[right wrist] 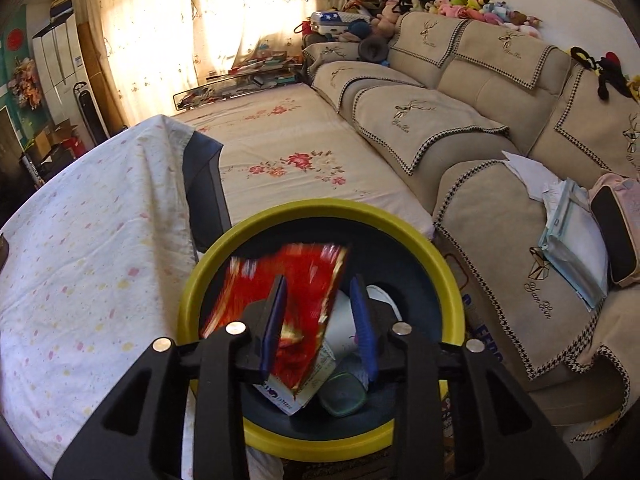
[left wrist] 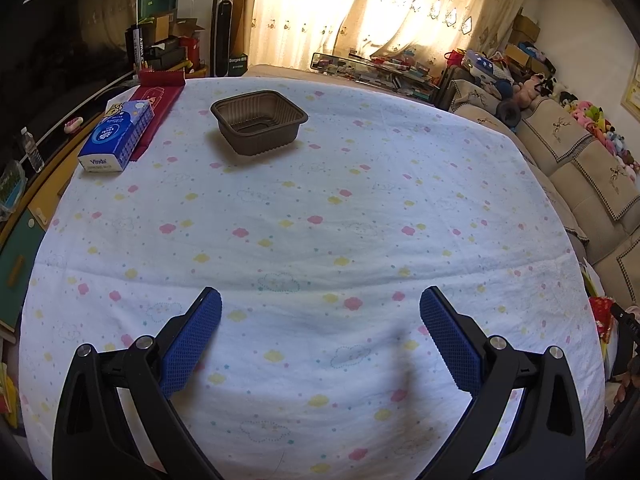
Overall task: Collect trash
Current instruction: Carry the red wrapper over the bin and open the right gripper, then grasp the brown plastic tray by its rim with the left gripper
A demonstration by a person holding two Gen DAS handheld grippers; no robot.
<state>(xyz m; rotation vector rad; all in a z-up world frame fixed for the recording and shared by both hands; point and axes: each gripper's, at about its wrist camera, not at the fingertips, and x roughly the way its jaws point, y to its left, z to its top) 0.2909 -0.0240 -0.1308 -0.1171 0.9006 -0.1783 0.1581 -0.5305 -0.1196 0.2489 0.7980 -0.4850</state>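
Observation:
In the left wrist view my left gripper (left wrist: 320, 300) is open and empty, low over the cloud-print tablecloth (left wrist: 320, 220). A brown plastic food tray (left wrist: 259, 121) sits far ahead on the cloth. In the right wrist view my right gripper (right wrist: 320, 284) hangs over a yellow-rimmed bin (right wrist: 448, 272) beside the table. Its jaws stand apart, and a red snack box (right wrist: 280, 284), motion-blurred, sits between and below them inside the bin, with no pad visibly pressing on it. A white cup (right wrist: 340, 332) and a dark green lid (right wrist: 344, 396) lie in the bin too.
A blue tissue pack (left wrist: 118, 134) and a dark red mat (left wrist: 158, 98) lie at the table's far left. A beige sofa (right wrist: 500, 120) runs along the right, a flower-print bed (right wrist: 288, 148) behind the bin. A TV (left wrist: 60, 40) stands left.

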